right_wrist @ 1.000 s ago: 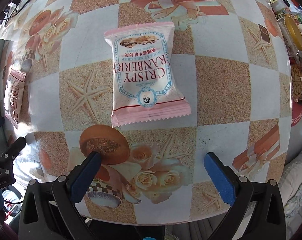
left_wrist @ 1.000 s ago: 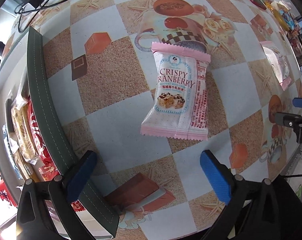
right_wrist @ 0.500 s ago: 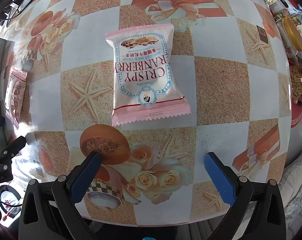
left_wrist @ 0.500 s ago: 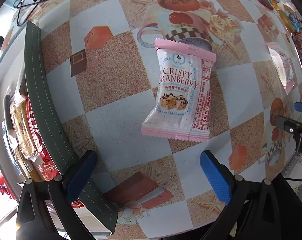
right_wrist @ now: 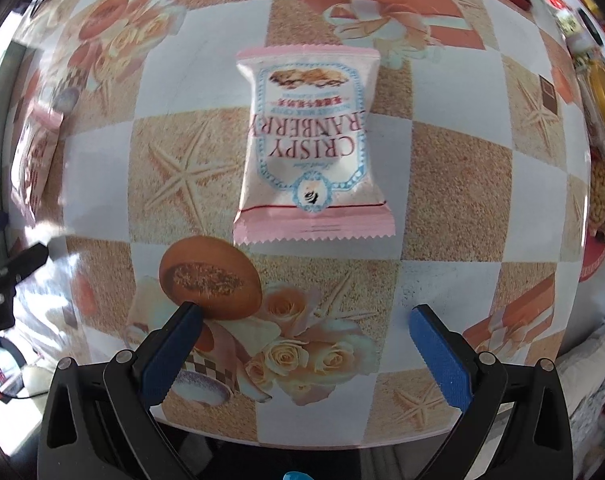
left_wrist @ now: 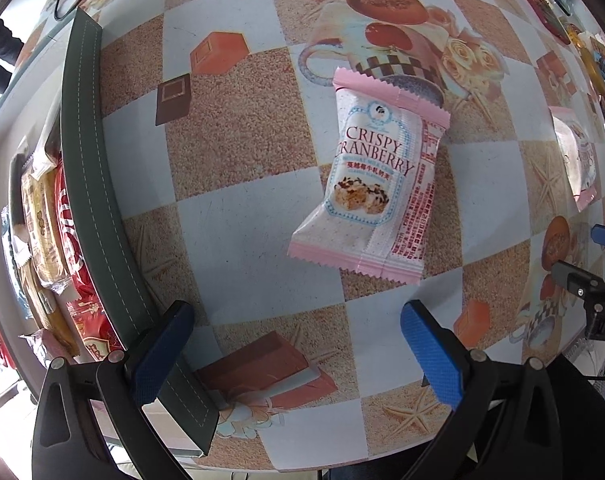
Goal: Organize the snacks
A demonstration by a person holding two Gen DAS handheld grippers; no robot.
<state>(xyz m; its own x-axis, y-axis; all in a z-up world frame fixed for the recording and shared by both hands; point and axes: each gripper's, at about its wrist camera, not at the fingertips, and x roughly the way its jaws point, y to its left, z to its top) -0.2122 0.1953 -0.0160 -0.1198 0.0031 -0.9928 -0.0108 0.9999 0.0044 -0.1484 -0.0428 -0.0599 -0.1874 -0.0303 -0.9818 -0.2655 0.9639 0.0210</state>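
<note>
Two pink Crispy Cranberry packets lie flat on the patterned tabletop. Left tongs spread wide, empty, hovering just short of the near packet, no contact. Dark green bin sits well left of that packet, red and yellow snack packs inside. Right tongs also wide open, holding nothing, above the tabletop just short of the second packet, which lies label upside-down to the right wrist camera.

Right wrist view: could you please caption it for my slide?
Open right gripper hovers before a pink snack packet lying flat on the patterned tablecloth.
</note>
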